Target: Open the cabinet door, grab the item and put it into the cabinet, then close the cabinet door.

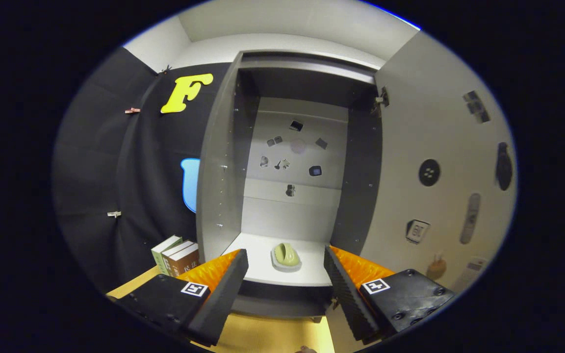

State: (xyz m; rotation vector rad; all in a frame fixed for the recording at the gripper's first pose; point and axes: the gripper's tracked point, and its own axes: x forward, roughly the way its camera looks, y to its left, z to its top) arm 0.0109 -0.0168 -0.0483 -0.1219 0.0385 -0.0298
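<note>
The gripper [286, 274] was wide open, empty. The item [286, 256] sat inside the cabinet [223, 162], at twelve o'clock between the fingers. It looked light, rigid, perhaps slippery; grip its sides.

dim, sharp fisheye view; edges bend, cabinet [292, 206] top shadowed.

Ribbed tool [286, 274] fingers, square black-and-white markers, screwed black mounts
</note>
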